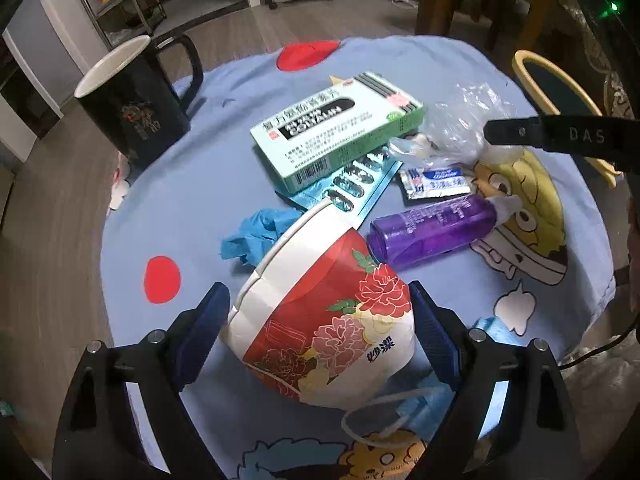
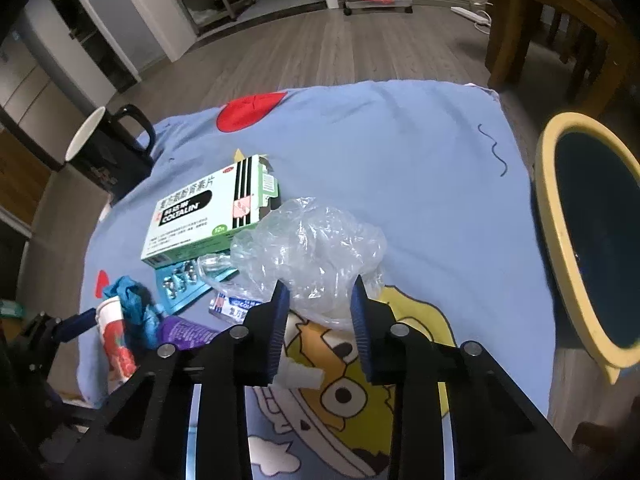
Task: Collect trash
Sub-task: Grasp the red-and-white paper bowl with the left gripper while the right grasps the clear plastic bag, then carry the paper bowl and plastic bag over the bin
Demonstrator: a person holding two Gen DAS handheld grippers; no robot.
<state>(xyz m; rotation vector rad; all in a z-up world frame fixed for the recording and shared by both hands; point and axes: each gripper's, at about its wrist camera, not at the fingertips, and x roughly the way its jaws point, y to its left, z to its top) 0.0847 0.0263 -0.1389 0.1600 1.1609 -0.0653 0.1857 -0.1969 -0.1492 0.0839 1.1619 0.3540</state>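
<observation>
Between the left gripper's [image 1: 320, 320] fingers lies a red-and-white floral paper bowl [image 1: 320, 320] on its side, rim toward the left finger; the fingers stand wide, the left pad close to the rim with a small gap, the right pad [image 1: 430, 332] just beside or touching the bowl's wall, which I cannot tell. Below the bowl, near the right finger, a blue mask [image 1: 420, 404] with a white loop lies on the worktop's blue cartoon cloth [image 1: 224, 184]. Beyond the left finger sits a crumpled blue glove [image 1: 256, 236], and farther off to the left a black mug [image 1: 136, 104]. Straight ahead of the fingers lie a blister pack [image 1: 352, 188] and a green medicine box [image 1: 336, 136]; ahead of the right finger are a purple bottle [image 1: 432, 232] and a small sachet [image 1: 434, 182]. In the right wrist view, the right gripper [image 2: 320, 292] has its fingers set narrow around the near edge of a crumpled clear plastic bag [image 2: 308, 244], which lies between them; whether the pads press it I cannot tell. Under the left finger lies a small white cap [image 2: 300, 376]. Well to the right of these fingers stands a yellow-rimmed bin [image 2: 560, 240].
</observation>
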